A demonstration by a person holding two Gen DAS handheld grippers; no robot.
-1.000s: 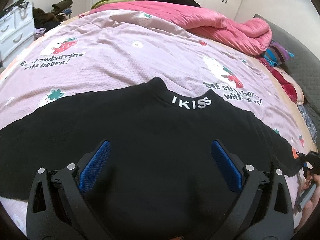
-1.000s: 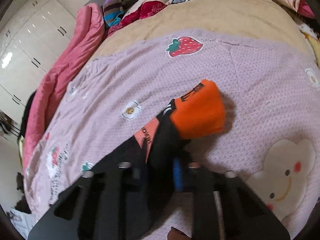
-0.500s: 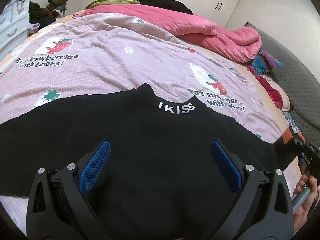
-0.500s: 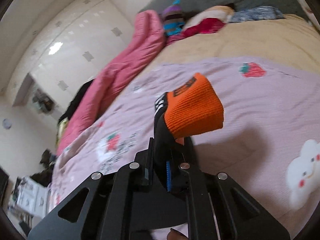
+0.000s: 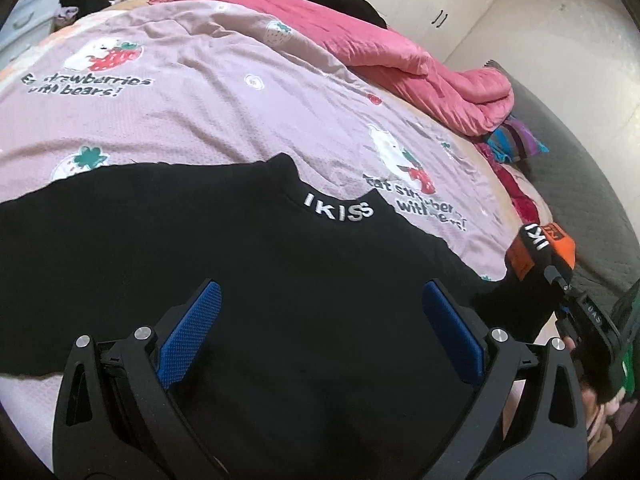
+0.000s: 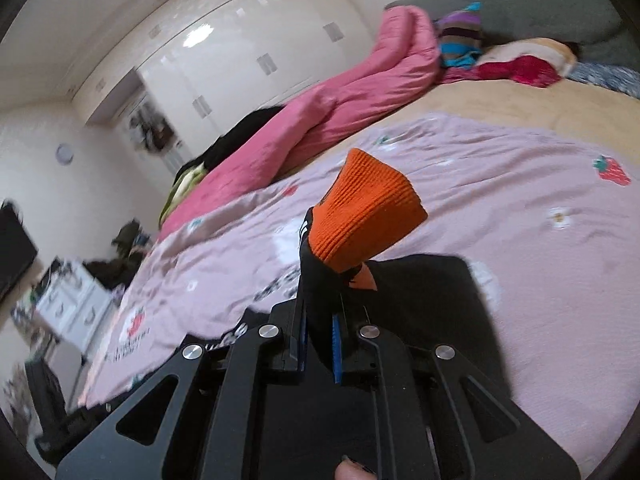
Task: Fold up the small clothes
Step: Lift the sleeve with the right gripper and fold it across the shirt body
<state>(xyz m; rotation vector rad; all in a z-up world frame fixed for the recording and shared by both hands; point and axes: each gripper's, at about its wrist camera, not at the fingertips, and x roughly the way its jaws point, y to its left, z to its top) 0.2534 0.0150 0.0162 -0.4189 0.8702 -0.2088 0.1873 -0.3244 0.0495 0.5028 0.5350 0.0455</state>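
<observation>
The black sweater lies spread flat on the near part of the bed's lilac strawberry blanket, its collar with the white lettering pointing toward the far side of the bed and one sleeve stretched out toward the blanket's left edge. Its other sleeve, ending in an orange cuff, is lifted clear of the blanket: the right gripper is clamped tight on the black cloth just below the cuff, so the cuff stands up past the fingertips. Held this way, the sleeve can probably be carried inward over the body for the first fold.

The left gripper hovers over the middle of the sweater's body with its blue pads spread wide and nothing between them, likely ready to pin the cloth while the sleeve crosses.

Along the far edge of the bed a pink quilt is bunched, with more clothes heaped at the headboard end, well apart from the sweater.
</observation>
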